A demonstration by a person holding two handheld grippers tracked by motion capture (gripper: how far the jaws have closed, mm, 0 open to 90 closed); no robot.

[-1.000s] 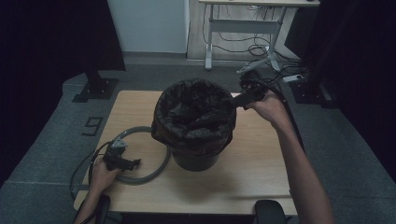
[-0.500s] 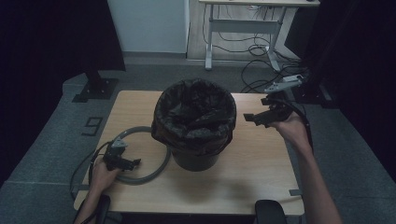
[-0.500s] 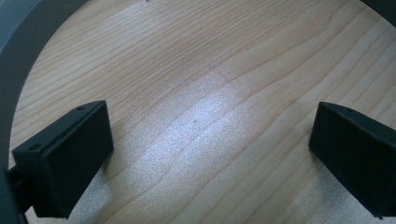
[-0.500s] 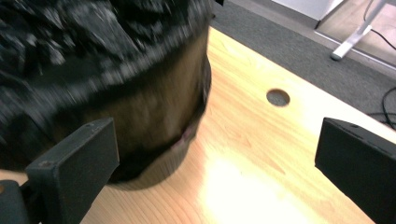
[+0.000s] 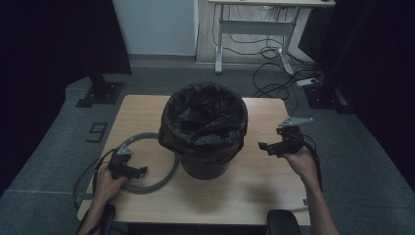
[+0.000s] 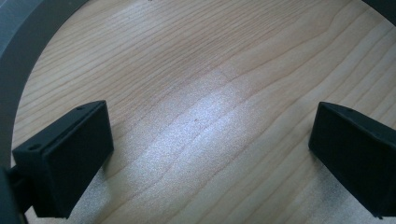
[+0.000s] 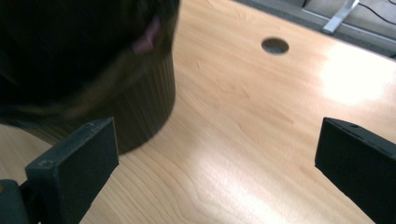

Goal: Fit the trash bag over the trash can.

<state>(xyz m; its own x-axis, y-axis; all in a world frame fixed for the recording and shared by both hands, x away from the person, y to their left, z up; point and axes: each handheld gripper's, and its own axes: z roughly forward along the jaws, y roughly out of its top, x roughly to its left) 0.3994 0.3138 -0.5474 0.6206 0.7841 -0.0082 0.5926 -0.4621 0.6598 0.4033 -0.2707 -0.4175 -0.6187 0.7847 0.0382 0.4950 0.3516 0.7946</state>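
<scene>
A dark bin [image 5: 204,166] lined with a black bag [image 5: 204,120] stands in the middle of the wooden table [image 5: 254,188]. A grey ring [image 5: 174,169] lies flat to its left. My left gripper [image 5: 129,171] rests low inside that ring, open; its own view has bare wood between the jaws and the ring's arc [image 6: 18,42] at the upper left. To the right of the bin my right gripper [image 5: 272,147] hovers open and apart from it. In the right gripper view the bin [image 7: 93,79] sits blurred at the upper left, nothing between the jaws.
A round cable hole [image 7: 274,45] pierces the tabletop beyond the bin. Behind the table are grey floor, a white desk frame [image 5: 220,34] and loose cables [image 5: 274,73]. Dark curtains hang on both sides. The left gripper's cable trails off the table's near left edge.
My right gripper has drawn back from the bin's rim, moving right and toward the near side, and now hangs beside the bin. The left gripper has stayed in the ring.
</scene>
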